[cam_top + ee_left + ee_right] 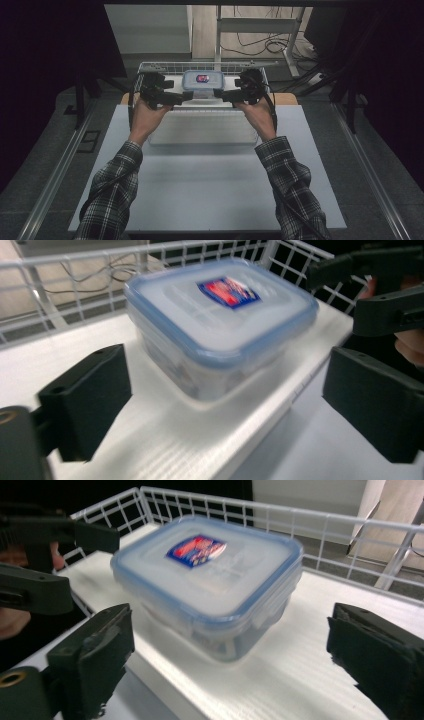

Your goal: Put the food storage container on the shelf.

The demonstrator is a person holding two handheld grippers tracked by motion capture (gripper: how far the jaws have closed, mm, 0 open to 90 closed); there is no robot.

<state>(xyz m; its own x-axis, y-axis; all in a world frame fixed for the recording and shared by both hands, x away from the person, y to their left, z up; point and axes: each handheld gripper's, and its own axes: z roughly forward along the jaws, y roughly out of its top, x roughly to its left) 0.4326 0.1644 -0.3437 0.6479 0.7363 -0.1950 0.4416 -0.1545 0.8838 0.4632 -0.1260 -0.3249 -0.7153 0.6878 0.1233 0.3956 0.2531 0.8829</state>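
The plastic box with a blue-rimmed lid and a red and blue label sat in the upper middle of the high view, on a white shelf inside a white wire basket. In the left gripper view the box filled the upper centre, its near corner pointing toward the lower middle of the frame and standing back from the shelf's front edge, which ran from the right-middle down to the lower centre. In the right gripper view the box lay centre-left, with bare shelf open across the lower right and a strip of it between the box and the wire wall along the top.

The left gripper came in from the left of the box in the high view, and the right gripper from its right, each just beside the box's front corner. In the left gripper view its two black pads stood wide apart at lower left and right, clamping nothing, with the box ahead and between them. In the right gripper view the pads were likewise spread wide and empty, the box between and beyond them. Each view showed the other gripper near the frame's upper side edge, close to the basket's side wall.

Below the shelf in the high view, the grey table lay open between the two plaid sleeves.
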